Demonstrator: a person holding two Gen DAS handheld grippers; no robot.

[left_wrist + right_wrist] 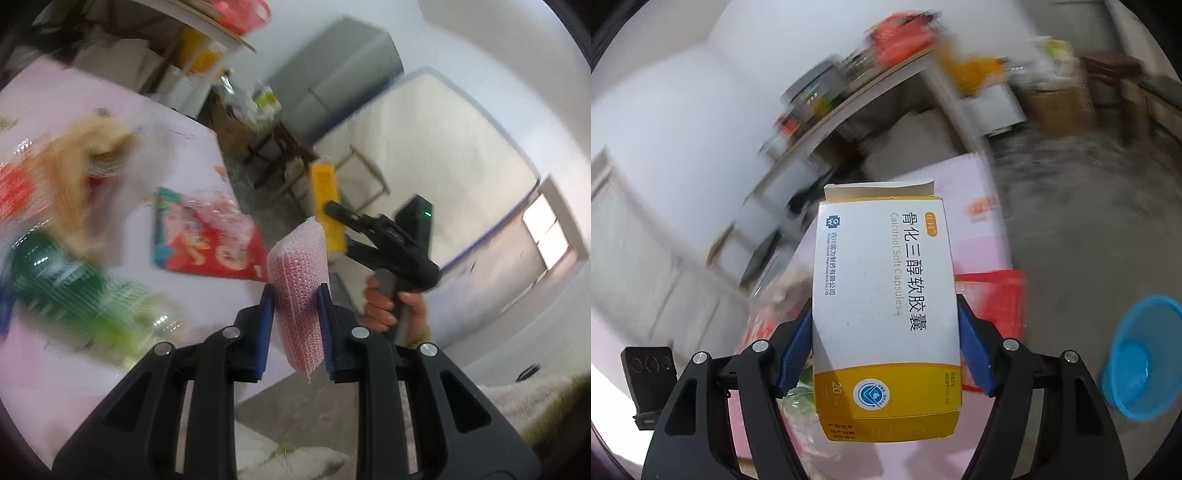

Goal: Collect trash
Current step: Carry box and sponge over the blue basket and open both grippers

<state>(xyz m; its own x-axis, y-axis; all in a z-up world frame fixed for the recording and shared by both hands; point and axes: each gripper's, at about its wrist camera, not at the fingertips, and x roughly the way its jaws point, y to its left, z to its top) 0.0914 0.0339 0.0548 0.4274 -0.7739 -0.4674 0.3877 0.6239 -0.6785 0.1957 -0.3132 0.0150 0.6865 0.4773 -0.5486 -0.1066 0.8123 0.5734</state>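
Trash in both grippers: the left gripper (295, 314) pinches a pink bubble-wrap pouch (299, 288) between its blue pads (265, 325), jaws narrowed with both pads pressing the pouch's sides, pouch standing upright and poking out above and below the pads. The right gripper (884, 347) clamps a white-and-yellow medicine box (884, 295), jaws set wide because the box is broad, blue pads (973, 350) flat against its two long sides, top flap open at the far end. In the left wrist view the right gripper shows from outside, held by a hand (391, 302) on its handle, the yellow edge of the same box sticking up past its fingers. Both items are lifted off the pink table (166, 122). Left on the table, blurred: red snack packet (207, 240), green plastic bottle (74, 288), a tan crumpled item (81, 177) I cannot identify. Blue plastic basin (1141, 358) sits on the grey floor (1089, 229) to the right, well apart from the box
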